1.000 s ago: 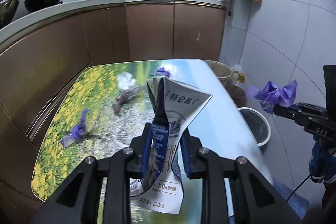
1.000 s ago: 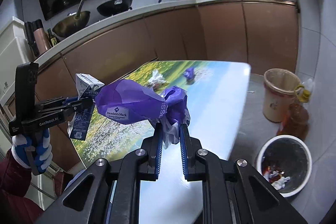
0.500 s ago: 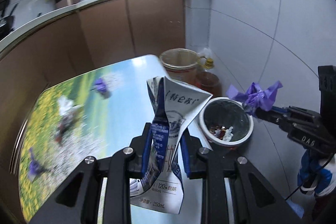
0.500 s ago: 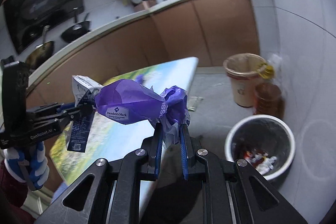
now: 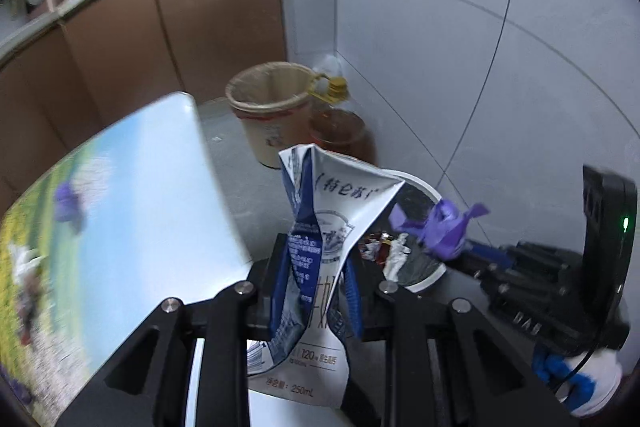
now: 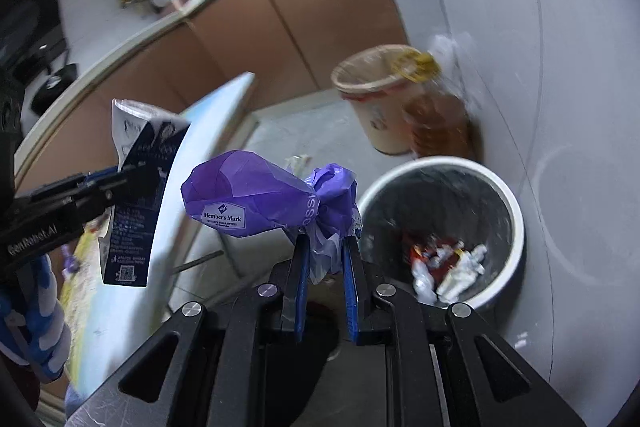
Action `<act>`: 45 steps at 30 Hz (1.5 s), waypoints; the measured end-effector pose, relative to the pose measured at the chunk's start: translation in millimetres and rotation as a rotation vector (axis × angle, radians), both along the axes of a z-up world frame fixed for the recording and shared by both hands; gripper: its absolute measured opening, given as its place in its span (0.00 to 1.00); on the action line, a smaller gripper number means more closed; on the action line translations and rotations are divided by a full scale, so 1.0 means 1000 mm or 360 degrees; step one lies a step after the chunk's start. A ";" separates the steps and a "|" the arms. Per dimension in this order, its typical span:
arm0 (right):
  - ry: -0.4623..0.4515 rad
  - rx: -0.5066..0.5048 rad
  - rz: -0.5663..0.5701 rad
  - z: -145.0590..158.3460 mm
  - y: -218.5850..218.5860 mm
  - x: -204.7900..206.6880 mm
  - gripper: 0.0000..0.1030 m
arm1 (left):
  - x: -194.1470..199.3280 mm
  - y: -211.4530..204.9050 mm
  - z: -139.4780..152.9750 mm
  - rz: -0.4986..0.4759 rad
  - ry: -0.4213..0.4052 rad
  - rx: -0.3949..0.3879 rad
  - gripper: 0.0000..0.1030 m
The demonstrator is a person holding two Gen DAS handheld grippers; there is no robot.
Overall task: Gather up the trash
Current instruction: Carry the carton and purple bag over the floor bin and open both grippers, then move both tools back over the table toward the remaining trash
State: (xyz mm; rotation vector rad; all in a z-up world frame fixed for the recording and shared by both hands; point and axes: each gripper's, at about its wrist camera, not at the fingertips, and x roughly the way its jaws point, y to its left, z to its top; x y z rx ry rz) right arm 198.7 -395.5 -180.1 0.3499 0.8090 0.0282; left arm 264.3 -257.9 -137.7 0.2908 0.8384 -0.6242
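While I look along the left gripper (image 5: pixel 316 291), far left is the table (image 5: pixel 152 195) with its printed meadow top, a purple scrap (image 5: pixel 68 203) lying near its left edge and blurred litter (image 5: pixel 24 267) beyond that. My left jaws are clamped on a crushed milk carton (image 5: pixel 320 227), held upright past the table's right edge, its top in front of the white-rimmed bin (image 5: pixel 424 275) on the floor. Behind stand a tan bucket (image 5: pixel 272 115) and an amber oil bottle (image 5: pixel 340 127) against the tiled wall. To the right the other gripper, in a gloved hand (image 5: pixel 580 383), carries a purple wrapper (image 5: pixel 440 227) over the bin's rim

From the right gripper (image 6: pixel 324 255), the left one shows at the left edge with the carton (image 6: pixel 136 195) hanging beside the table's edge (image 6: pixel 216 123). My right jaws are closed on the twisted neck of the purple wrapper (image 6: pixel 256 199), its puffed end pointing left. Just right of it sits the bin (image 6: pixel 512 211), holding red and white rubbish (image 6: pixel 444 263)
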 end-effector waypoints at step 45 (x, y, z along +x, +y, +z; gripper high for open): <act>-0.0318 -0.0326 -0.0096 0.095 0.038 -0.007 0.53 | -0.035 0.073 0.082 0.0167 -0.0277 -0.0327 0.50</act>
